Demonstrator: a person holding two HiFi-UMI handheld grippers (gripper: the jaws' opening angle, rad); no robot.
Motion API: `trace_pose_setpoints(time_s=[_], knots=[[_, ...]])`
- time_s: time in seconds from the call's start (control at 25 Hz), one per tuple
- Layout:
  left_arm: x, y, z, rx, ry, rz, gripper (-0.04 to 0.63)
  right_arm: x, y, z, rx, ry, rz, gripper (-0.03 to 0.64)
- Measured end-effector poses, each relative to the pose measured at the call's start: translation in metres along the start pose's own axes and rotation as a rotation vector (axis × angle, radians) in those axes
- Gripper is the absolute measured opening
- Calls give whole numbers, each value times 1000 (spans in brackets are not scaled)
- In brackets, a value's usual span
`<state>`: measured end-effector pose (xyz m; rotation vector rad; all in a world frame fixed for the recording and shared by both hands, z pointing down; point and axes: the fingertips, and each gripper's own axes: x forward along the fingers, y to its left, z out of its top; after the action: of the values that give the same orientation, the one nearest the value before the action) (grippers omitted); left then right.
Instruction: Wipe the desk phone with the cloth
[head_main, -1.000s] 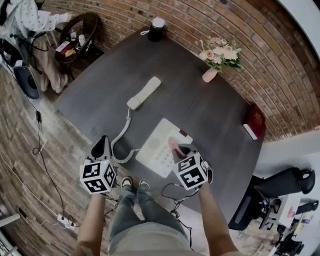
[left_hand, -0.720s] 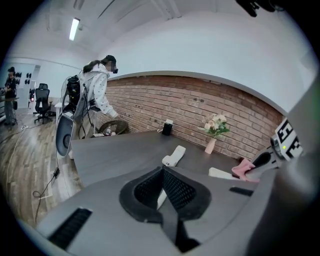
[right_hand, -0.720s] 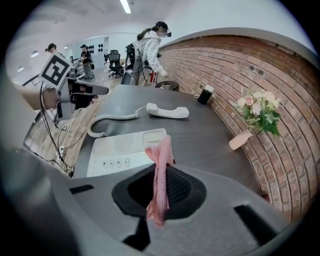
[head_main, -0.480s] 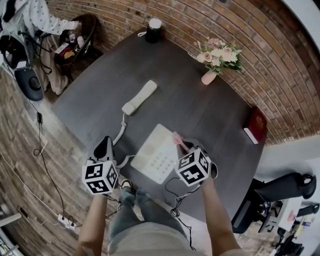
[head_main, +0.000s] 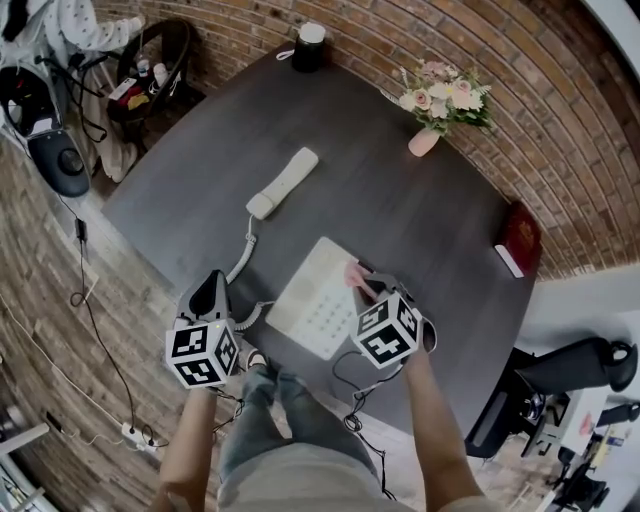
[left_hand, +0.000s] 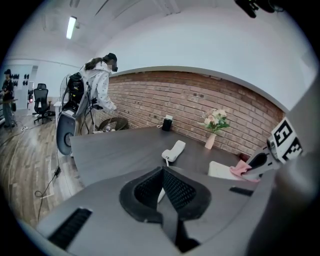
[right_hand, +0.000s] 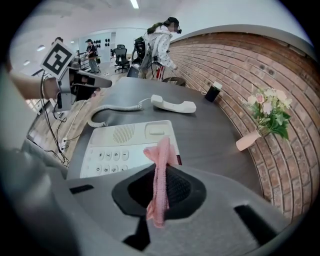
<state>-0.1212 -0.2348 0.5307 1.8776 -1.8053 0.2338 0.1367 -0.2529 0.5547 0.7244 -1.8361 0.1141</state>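
Pinching the cloth right over the phone, nothing bracing it

Right hand-held gripper (right_hand: 161, 172) is clamped on a thin fold of pink cloth (right_hand: 162, 150), just above the desk phone (right_hand: 120, 145) near the counter (head_main: 400, 200) edge. Left hand-held gripper (head_main: 208, 296) is closed on nothing, over by the cord (head_main: 243, 262). My worry is that a hard swipe shoves the loose phone, or the cloth slips out.

This is an open-plan office; a large dark desk (head_main: 400, 190) beside a brick wall (head_main: 480, 40) bears a white desk phone (head_main: 318, 298), its corded handset (head_main: 283, 183) lying apart; a black swivel chair (head_main: 570, 365) stands nearby; strip lights (left_hand: 72, 27) line the white ceiling; farther back, a person (left_hand: 100, 82) stands on wood-plank floor (head_main: 40, 250) near more chairs (right_hand: 120, 51).
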Motion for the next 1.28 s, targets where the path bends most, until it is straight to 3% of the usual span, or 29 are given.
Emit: trace_pose_setpoints(time_s=[1.28], knots=[[-39,33,-33,49,51,-52,3,-6,119,-14,50,7,131,20]])
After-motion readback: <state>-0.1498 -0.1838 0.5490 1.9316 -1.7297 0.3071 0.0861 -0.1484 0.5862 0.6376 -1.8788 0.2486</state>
